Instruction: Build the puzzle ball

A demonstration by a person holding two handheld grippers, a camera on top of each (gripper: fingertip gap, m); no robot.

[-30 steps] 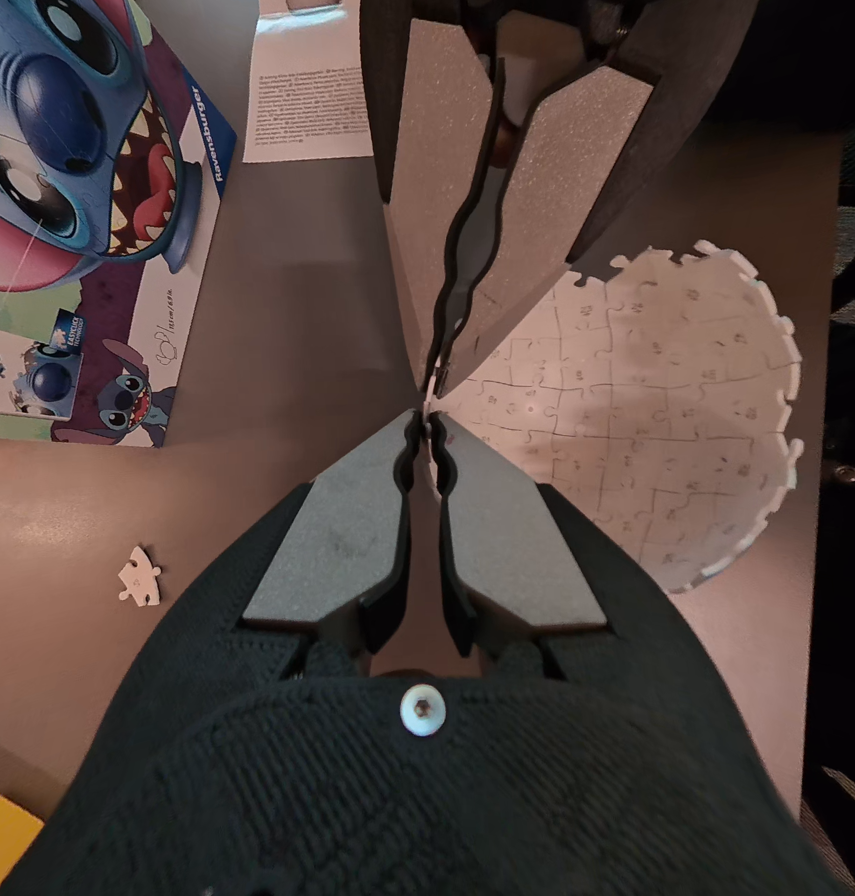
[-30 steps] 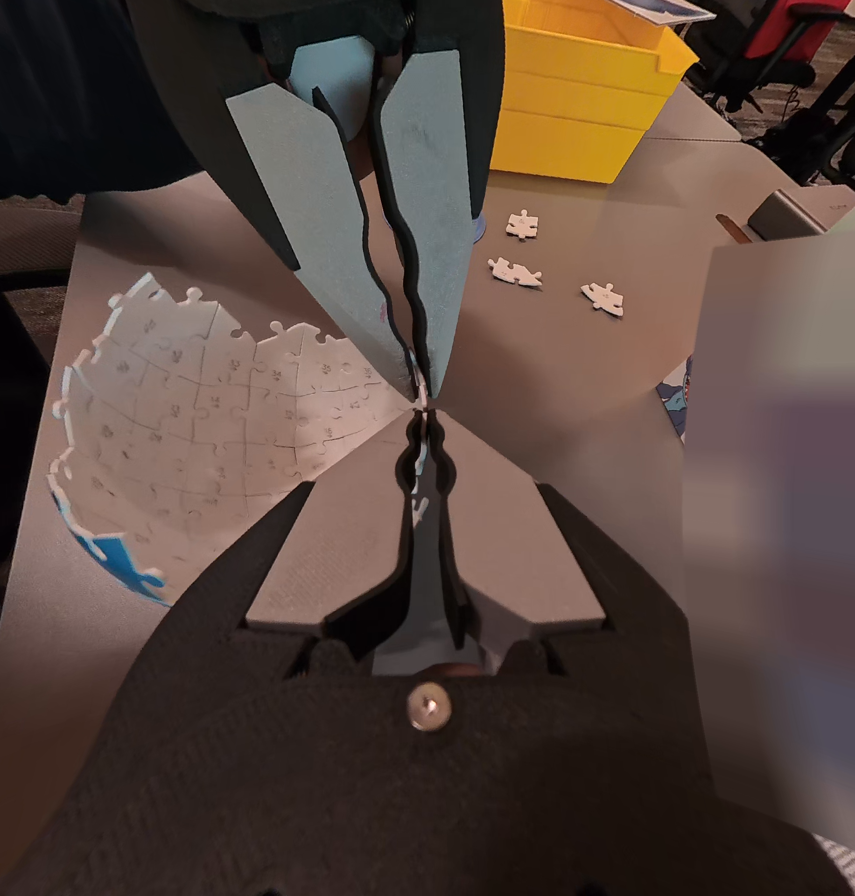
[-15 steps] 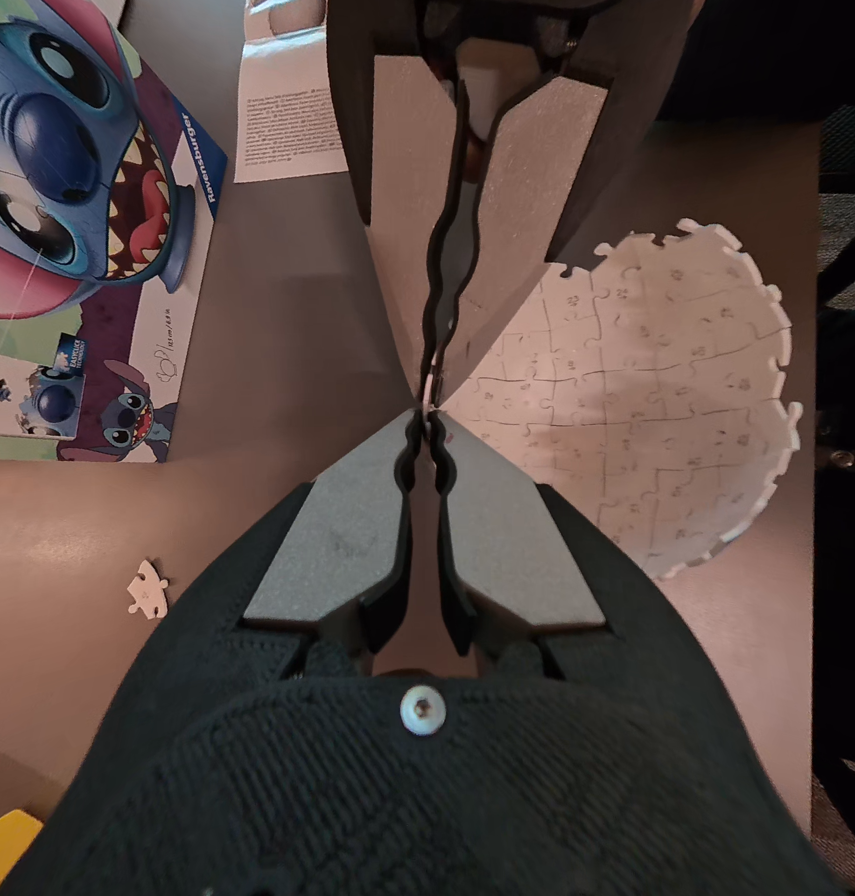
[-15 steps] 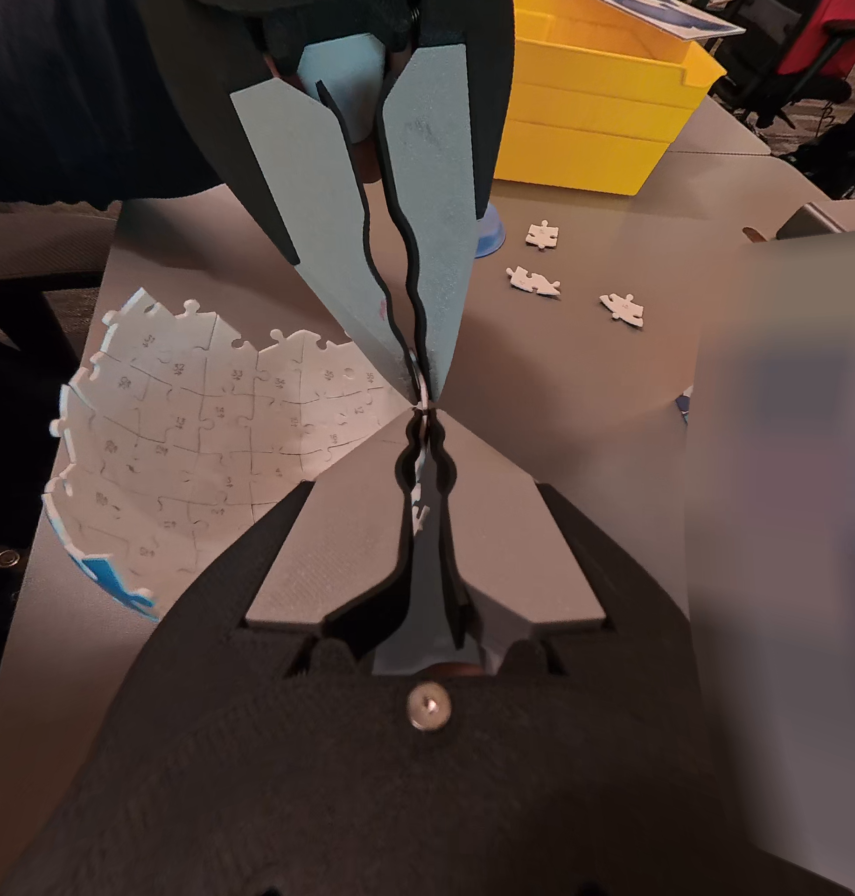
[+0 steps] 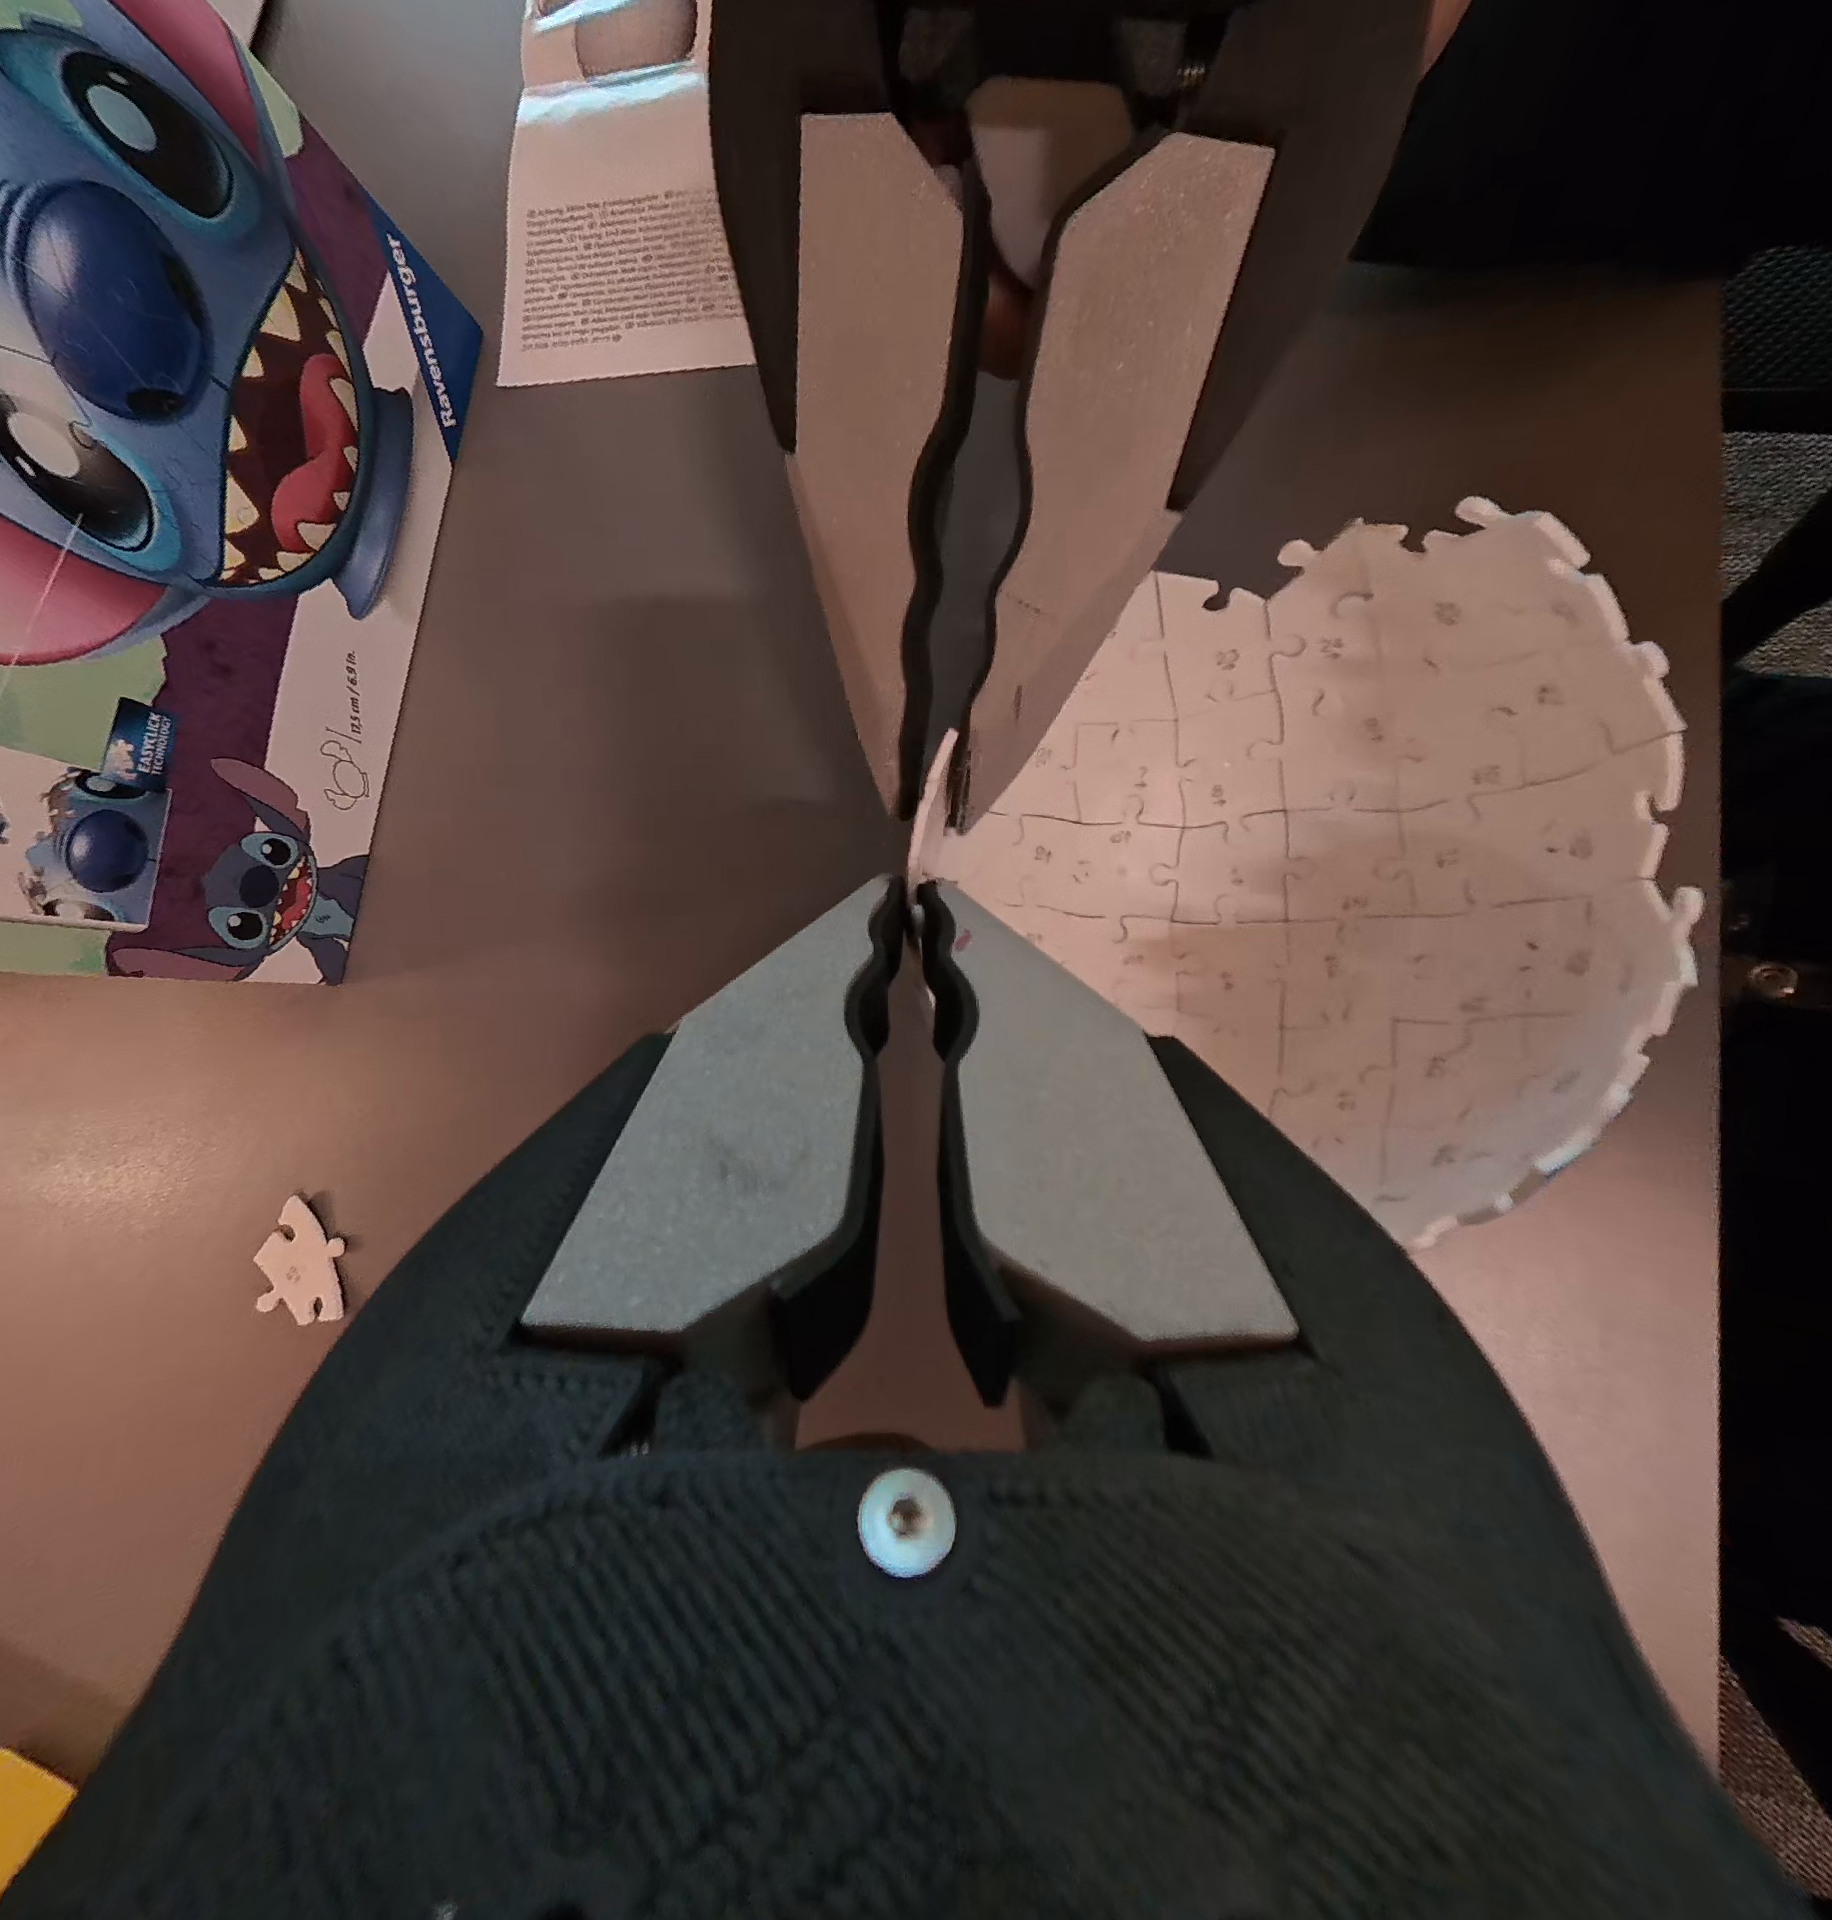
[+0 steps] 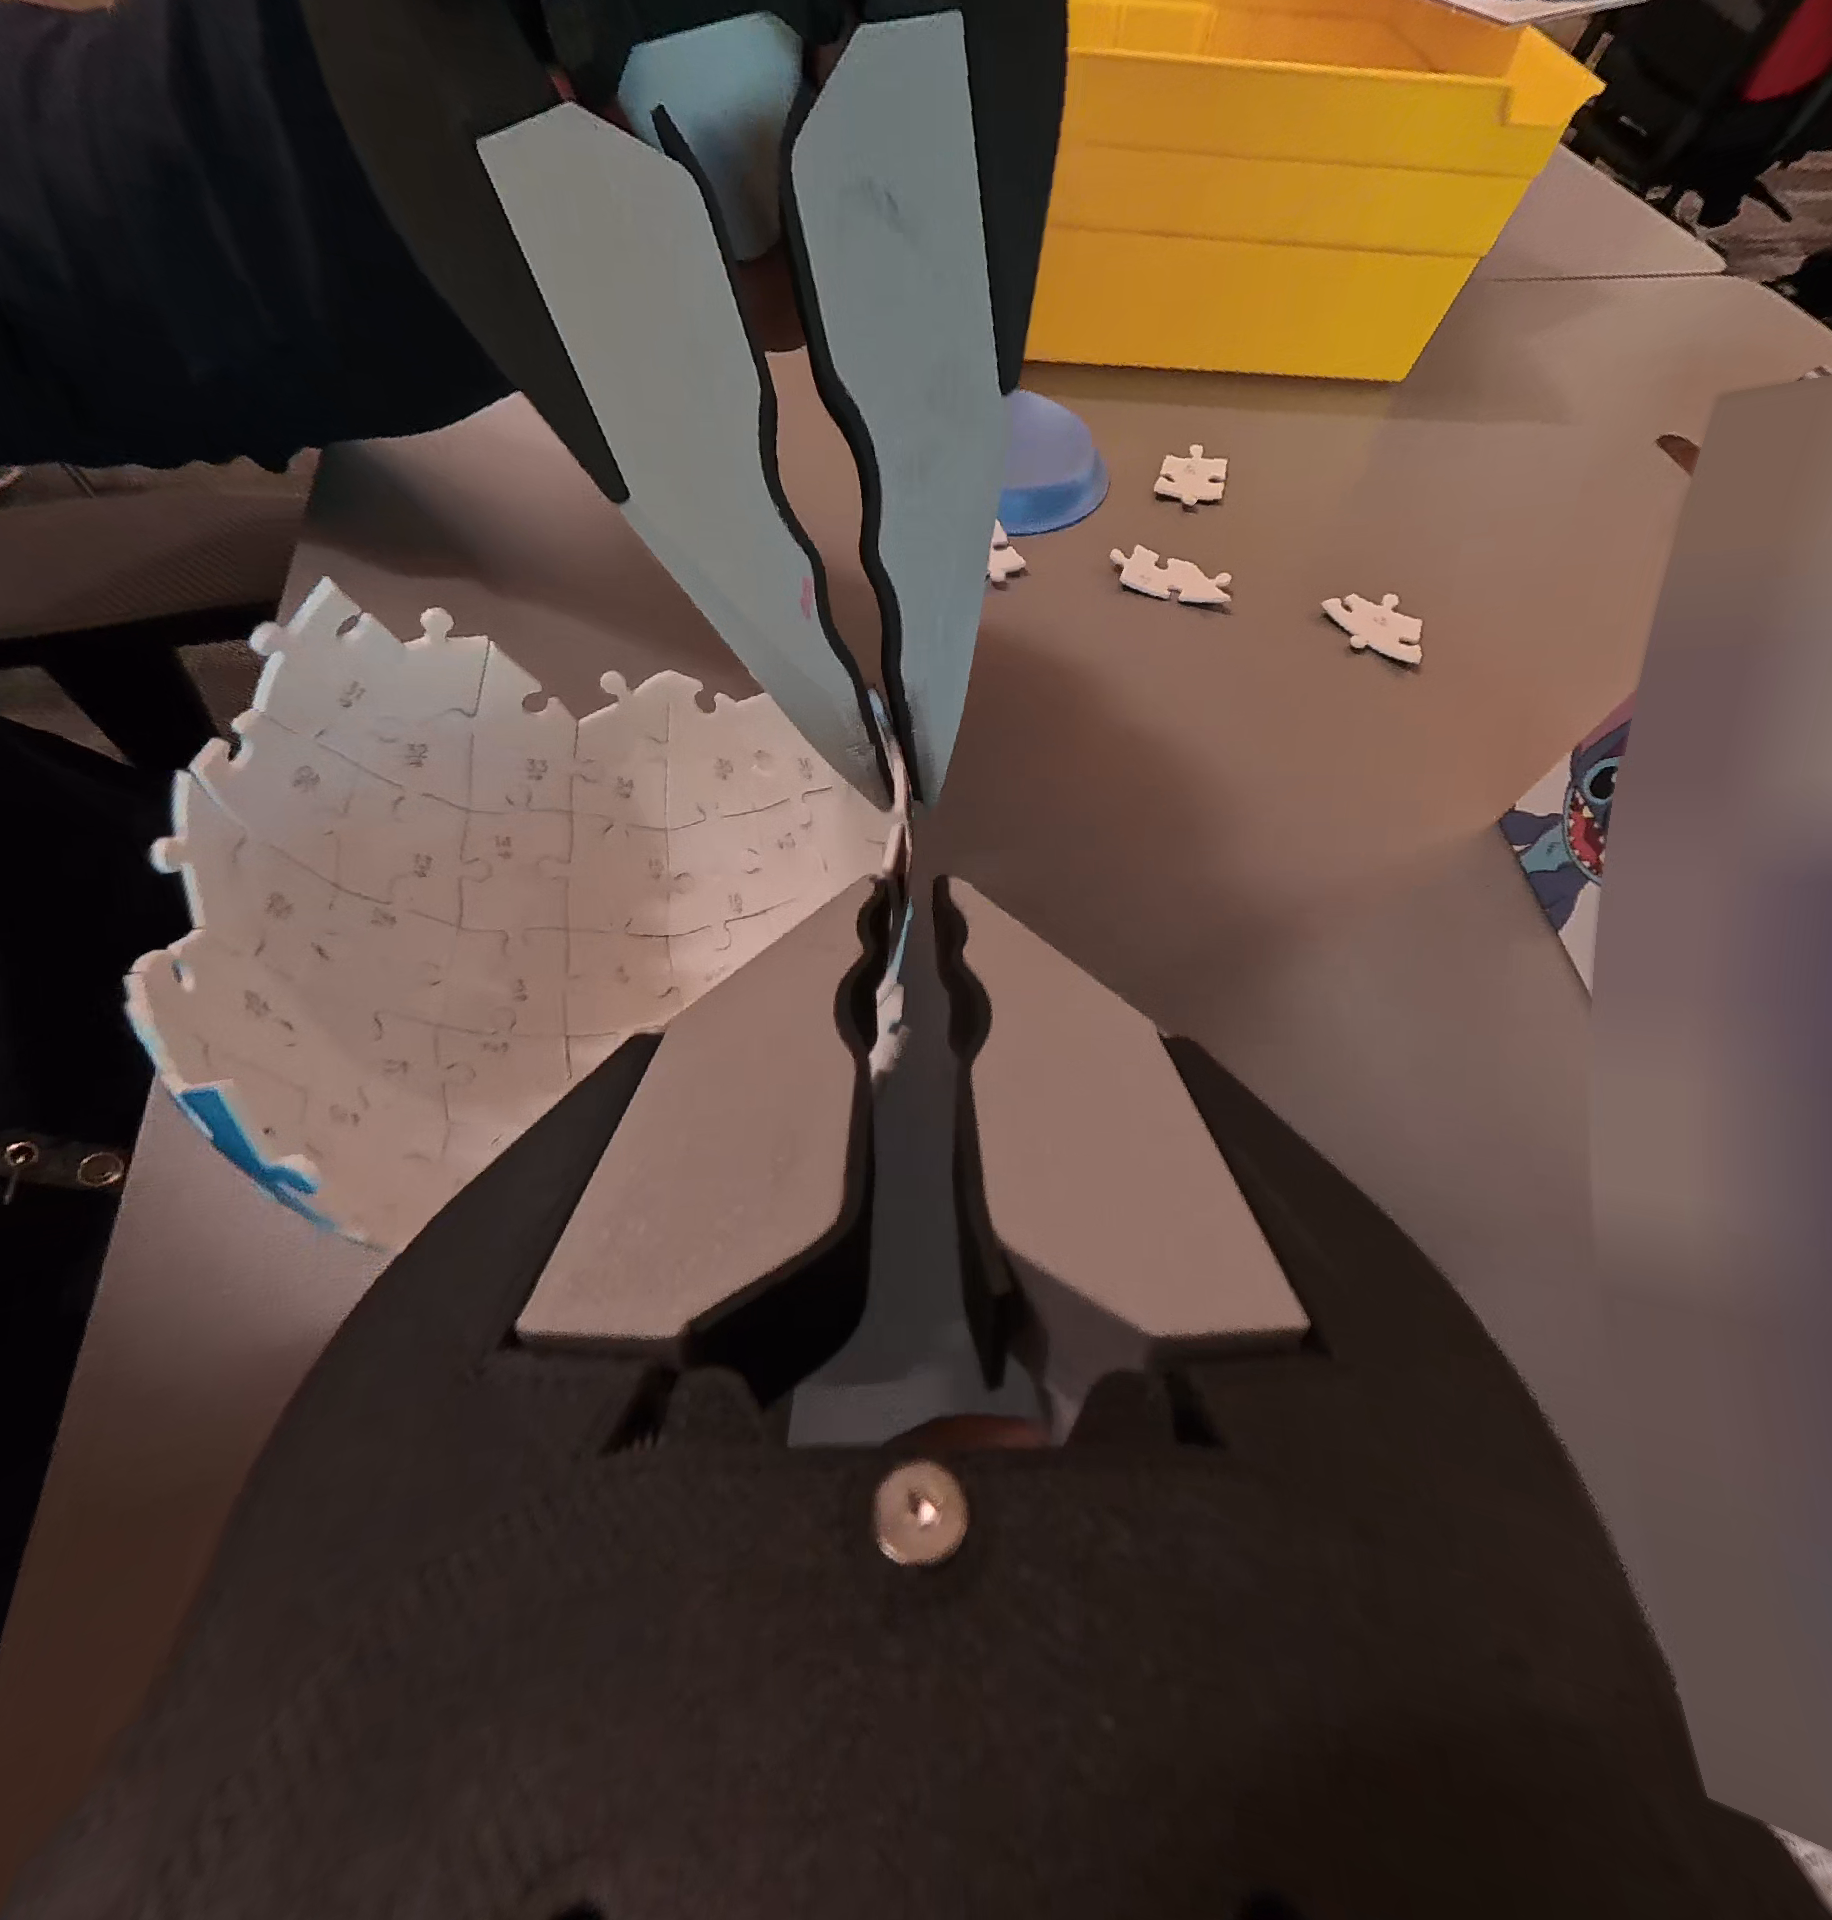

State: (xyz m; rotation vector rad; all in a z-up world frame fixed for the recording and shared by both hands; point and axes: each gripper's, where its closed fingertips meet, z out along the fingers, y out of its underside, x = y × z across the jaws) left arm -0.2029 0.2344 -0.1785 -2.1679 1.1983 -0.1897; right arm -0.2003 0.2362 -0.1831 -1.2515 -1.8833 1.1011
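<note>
The half-built puzzle ball [image 5: 1359,883] is a white bowl-shaped shell with its blue outside toward the table; it also shows in the right wrist view [image 6: 455,904]. My left gripper [image 5: 910,902] is shut on the shell's rim. My right gripper [image 6: 912,888] faces it tip to tip, with its fingers slightly parted astride the same rim. In the left wrist view the right gripper [image 5: 938,816] comes in from the top with the white rim between its tips. In the right wrist view the left gripper [image 6: 896,790] comes in from the top.
A puzzle box [image 5: 164,520] and a paper leaflet [image 5: 621,281] lie at the left. One loose piece [image 5: 299,1273] lies near my left gripper. Several loose pieces [image 6: 1172,577], a blue dome stand [image 6: 1052,468] and a yellow bin [image 6: 1255,208] are beyond. The table edge is close behind the shell. My left and right fingertips are right by each other. Both grippers' tips are roughly 25 cm from the loose piece [image 5: 299,1273].
My right gripper's fingertips were pressed together before and now stand slightly apart around the rim. My left gripper stays shut on the rim. The shell has barely moved.
</note>
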